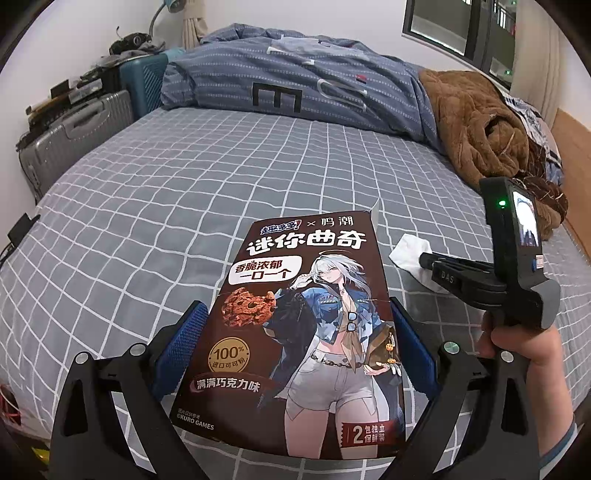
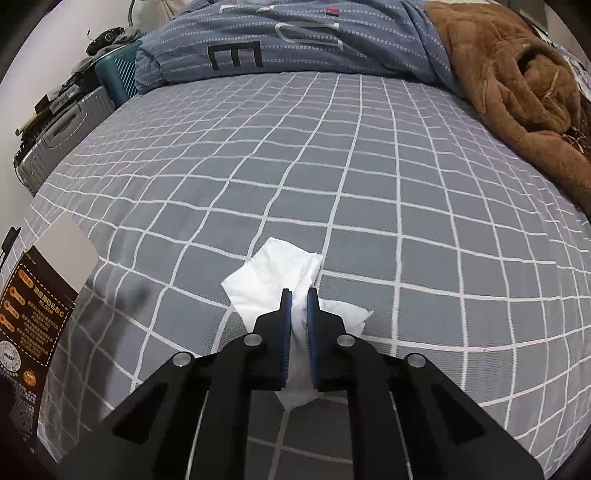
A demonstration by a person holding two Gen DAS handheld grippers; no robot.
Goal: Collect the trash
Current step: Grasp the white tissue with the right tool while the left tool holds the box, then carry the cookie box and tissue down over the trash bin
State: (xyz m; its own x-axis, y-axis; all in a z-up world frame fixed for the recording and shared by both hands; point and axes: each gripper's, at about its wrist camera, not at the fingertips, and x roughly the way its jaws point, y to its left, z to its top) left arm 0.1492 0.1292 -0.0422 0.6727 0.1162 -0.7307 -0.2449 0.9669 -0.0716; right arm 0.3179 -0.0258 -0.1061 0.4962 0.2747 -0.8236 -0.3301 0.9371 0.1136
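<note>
My left gripper (image 1: 295,314) is shut on a brown cookie box (image 1: 303,325) with an anime figure on it, held by its sides above the bed. Its top flap is open. The box's side also shows at the left edge of the right wrist view (image 2: 33,306). My right gripper (image 2: 299,295) is shut on a white crumpled tissue (image 2: 273,277) that lies on the checked grey bedsheet (image 2: 332,166). In the left wrist view the tissue (image 1: 410,251) sits right of the box, with the right gripper (image 1: 424,260) on it.
A blue quilt (image 1: 295,74) and a brown fleece blanket (image 1: 476,122) are piled at the far end of the bed. Suitcases (image 1: 74,136) stand by the bed's left side. A window (image 1: 458,26) is at the upper right.
</note>
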